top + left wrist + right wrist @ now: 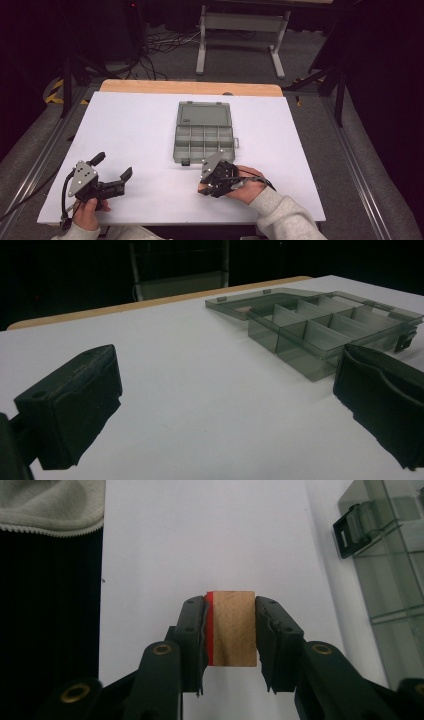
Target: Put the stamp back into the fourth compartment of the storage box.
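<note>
From above, the right gripper [216, 175] covers whatever it grips. The box [390, 575] runs off the right edge of the right gripper view, and the sleeve [52, 502] off its top. The block's [232, 628] underside is hidden.

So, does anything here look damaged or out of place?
Nothing stands out. The organizer box lies open and flat on the white table; the right gripper holds a wooden block squarely.

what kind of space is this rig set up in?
Likely a lab or recording studio: a white-topped table ringed by dark curtains, cables across the grey floor, and a metal stand behind. Not a home.
</note>
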Motion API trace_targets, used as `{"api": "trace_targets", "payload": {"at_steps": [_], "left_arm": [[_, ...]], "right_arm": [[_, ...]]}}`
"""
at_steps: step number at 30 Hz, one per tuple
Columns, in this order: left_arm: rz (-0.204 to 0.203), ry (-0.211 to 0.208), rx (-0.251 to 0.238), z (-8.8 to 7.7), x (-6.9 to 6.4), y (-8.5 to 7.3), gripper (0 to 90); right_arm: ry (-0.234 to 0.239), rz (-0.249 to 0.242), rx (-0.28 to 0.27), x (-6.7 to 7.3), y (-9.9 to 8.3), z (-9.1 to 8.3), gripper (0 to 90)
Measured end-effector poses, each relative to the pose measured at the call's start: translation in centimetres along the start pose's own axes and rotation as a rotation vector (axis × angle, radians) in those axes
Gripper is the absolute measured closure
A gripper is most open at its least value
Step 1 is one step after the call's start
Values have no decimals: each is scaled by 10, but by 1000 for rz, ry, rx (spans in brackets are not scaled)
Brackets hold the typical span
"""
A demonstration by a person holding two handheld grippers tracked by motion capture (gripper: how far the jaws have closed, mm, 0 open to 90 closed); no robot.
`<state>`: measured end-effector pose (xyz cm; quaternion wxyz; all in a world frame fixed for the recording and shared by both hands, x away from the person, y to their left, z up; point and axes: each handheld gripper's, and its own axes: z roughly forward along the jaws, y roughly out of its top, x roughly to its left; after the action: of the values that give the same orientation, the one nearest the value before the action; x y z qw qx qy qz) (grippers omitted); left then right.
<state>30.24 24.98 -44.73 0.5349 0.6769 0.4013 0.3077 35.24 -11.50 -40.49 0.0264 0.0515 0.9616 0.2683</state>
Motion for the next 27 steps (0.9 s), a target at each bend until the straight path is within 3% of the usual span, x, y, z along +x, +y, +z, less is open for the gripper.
{"api": "trace_targets", "payload": {"at_steps": [27], "left_arm": [[2, 0, -1, 0, 0, 0, 1]], "right_arm": [[-69, 39, -117, -7, 5, -25, 664]]}}
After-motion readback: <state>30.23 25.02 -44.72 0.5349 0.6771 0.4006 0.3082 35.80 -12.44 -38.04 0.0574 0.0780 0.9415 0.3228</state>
